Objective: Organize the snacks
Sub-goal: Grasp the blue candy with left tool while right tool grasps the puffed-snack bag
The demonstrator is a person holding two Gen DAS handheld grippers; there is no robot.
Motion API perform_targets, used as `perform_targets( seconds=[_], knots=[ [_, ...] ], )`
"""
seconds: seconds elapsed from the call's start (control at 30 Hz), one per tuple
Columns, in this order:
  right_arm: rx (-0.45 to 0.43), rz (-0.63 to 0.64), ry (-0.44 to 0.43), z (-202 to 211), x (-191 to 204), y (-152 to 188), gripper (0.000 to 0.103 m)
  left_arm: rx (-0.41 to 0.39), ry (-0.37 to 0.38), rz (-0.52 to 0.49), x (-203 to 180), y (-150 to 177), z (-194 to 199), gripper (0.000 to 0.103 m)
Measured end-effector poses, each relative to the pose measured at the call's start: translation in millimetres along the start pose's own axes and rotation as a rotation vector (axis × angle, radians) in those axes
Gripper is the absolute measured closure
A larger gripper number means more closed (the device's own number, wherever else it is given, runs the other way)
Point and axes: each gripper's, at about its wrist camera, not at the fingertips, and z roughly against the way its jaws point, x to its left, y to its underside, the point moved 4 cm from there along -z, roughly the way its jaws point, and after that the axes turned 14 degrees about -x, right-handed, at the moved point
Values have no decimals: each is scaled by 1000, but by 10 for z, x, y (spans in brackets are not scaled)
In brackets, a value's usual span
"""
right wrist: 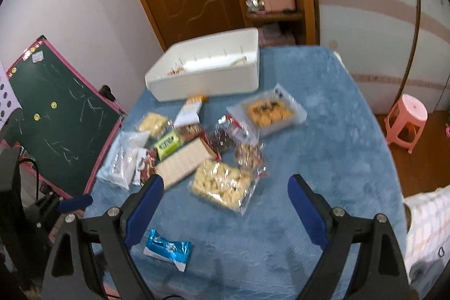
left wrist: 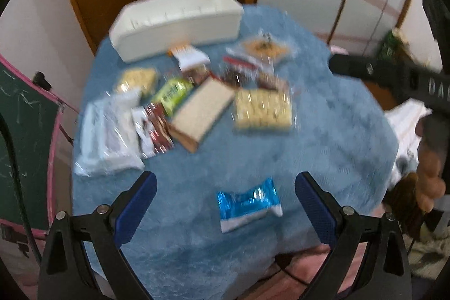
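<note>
- Both views motion-blurred; wrapper print unreadable. Bin (right wrist: 208,80) contents mostly hidden behind its near wall: only small bits show at its inner left end and far wall.
- Left view: right gripper (left wrist: 388,75) cut off at the frame edge, only its dark body seen, fingers not visible there.
- Left gripper (left wrist: 225,204): fingers spread wide, empty, above the blue cloth (left wrist: 323,131), aimed toward the bin. Blue packet (left wrist: 249,204) lies between the fingers in view, on the cloth, not touched.
- Right gripper (right wrist: 225,210): fingers wide apart, empty, also aimed toward the bin; blue packet (right wrist: 168,249) just beside its left finger.
- Blue packet: well apart from the bin, nearest the camera, alone; long axis roughly parallel to the bin's near wall, slightly tilted.
- Snack pile (right wrist: 197,153): between the bin and the blue packet, packs overlapping.
- Cracker box (left wrist: 202,114): in the pile, long axis diagonal toward the bin's right end.
</note>
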Motion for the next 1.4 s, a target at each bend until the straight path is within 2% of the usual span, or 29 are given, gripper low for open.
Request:
perform_targets(
  seconds=[0.13, 0.3, 0.47, 0.6, 0.77, 0.9, 1.0, 1.07, 1.1, 1.2, 1.23, 1.3, 1.4],
  knots=[
    [49, -18, 26, -200, -55, 196, 12, 85, 46, 46, -22, 194, -252, 5],
    [109, -73, 38, -478, -179, 348, 12, 188, 114, 161, 36, 355, -581, 5],
    [161, -118, 35, -761, -293, 462, 12, 252, 164, 196, -78, 514, -849, 5],
    [174, -136, 32, -989, -327, 528, 12, 241, 164, 224, -122, 533, -966, 4],
    [241, -216, 1, -1251, -317, 639, 11, 221, 139, 214, -189, 501, -1026, 4],
    [236, -144, -9, -1324, -113, 594, 11, 226, 89, 156, -289, 513, -1083, 4],
    [247, -49, 7, -1403, 76, 572, 11, 226, 36, 108, -350, 497, -1132, 14],
    [260, 20, 29, -1461, 171, 571, 7, 221, -1, 89, -428, 462, -1189, 29],
    [269, 28, 26, -1489, 196, 566, 7, 216, -12, 89, -421, 449, -1193, 31],
    [286, 44, 20, -1571, 229, 574, 7, 209, -19, 81, -434, 430, -1206, 39],
    [287, 43, 16, -1582, 225, 583, 7, 204, -22, 81, -432, 425, -1200, 45],
    [291, 29, -9, -1585, 203, 602, 13, 196, -12, 100, -363, 431, -1167, 52],
    [298, 5, -32, -1541, 146, 619, 15, 176, 27, 163, -292, 397, -1175, 55]
  ],
)
